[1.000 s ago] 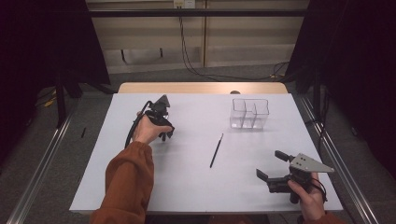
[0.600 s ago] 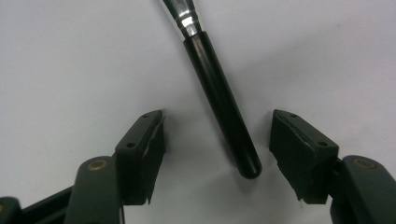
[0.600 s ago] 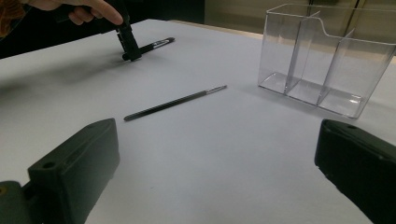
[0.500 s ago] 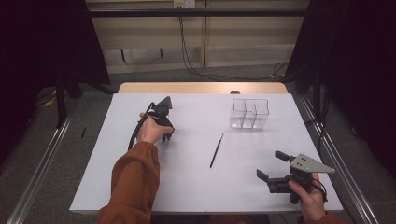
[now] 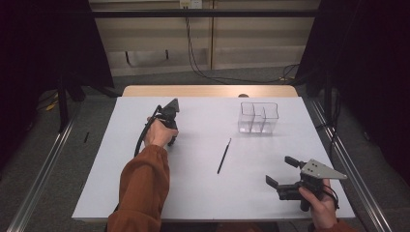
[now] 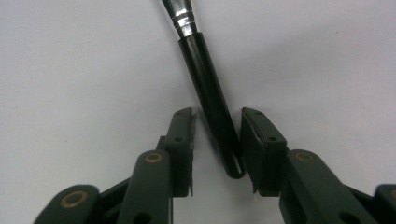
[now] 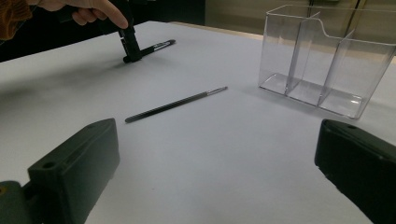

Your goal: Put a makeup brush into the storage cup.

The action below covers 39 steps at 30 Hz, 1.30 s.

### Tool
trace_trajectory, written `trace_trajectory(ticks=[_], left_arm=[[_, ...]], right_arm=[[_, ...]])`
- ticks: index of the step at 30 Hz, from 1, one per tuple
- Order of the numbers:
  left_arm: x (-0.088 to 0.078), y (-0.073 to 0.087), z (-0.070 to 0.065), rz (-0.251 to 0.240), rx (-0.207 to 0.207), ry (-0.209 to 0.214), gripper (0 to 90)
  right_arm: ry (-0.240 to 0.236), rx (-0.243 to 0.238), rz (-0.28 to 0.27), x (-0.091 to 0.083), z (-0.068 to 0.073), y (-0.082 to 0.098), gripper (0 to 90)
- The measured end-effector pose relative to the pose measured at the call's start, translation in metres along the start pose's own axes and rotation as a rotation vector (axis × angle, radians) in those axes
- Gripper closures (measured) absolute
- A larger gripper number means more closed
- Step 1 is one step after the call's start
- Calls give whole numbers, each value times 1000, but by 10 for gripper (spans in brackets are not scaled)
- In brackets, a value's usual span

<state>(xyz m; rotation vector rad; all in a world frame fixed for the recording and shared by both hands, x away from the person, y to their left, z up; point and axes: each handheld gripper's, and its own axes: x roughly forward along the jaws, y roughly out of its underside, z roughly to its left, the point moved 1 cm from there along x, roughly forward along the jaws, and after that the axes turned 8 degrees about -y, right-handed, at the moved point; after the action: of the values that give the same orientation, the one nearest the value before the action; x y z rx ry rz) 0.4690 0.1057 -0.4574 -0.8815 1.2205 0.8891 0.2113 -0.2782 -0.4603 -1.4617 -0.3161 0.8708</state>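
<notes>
Your left gripper point(image 5: 172, 138) sits at the far left of the white table point(image 5: 203, 193) in the high view, arm stretched forward, tool tipped down onto the sheet. Your right gripper point(image 5: 283, 174) rests near the front right corner, jaws spread and empty. A thin brush point(image 5: 224, 155) lies mid-table, and the clear organizer point(image 5: 258, 117) behind it holds nothing, so sorting has barely begun, I'd judge.

Left gripper view: the jaws have just been closing around a black-handled brush point(image 6: 212, 105); one pad touches its rounded end, the other stands just off, so no grip yet.

Right gripper view: both brushes lie flat on the table, well apart from the organizer.
</notes>
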Motion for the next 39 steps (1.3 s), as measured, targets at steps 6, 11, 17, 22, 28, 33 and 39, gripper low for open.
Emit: trace_trajectory(ticks=[6, 11, 17, 22, 28, 33, 39], left_arm=[[0, 0, 2, 4, -1, 13, 763], [0, 0, 2, 3, 2, 10, 795], [0, 0, 2, -2, 12, 6, 795], [0, 1, 1, -7, 14, 6, 795], [0, 3, 2, -28, 10, 10, 798], [-1, 7, 4, -58, 5, 21, 799], [-1, 12, 6, -92, 6, 41, 800]], right_arm=[[-3, -6, 3, -1, 0, 0, 0], [-1, -7, 4, -1, 0, 0, 0], [2, -7, 3, -2, 1, 1, 0], [0, -10, 4, -1, 1, 0, 0], [0, -8, 2, -2, 1, 1, 0], [0, -10, 6, -1, 1, 1, 0], [1, -14, 7, -1, 1, 0, 0]])
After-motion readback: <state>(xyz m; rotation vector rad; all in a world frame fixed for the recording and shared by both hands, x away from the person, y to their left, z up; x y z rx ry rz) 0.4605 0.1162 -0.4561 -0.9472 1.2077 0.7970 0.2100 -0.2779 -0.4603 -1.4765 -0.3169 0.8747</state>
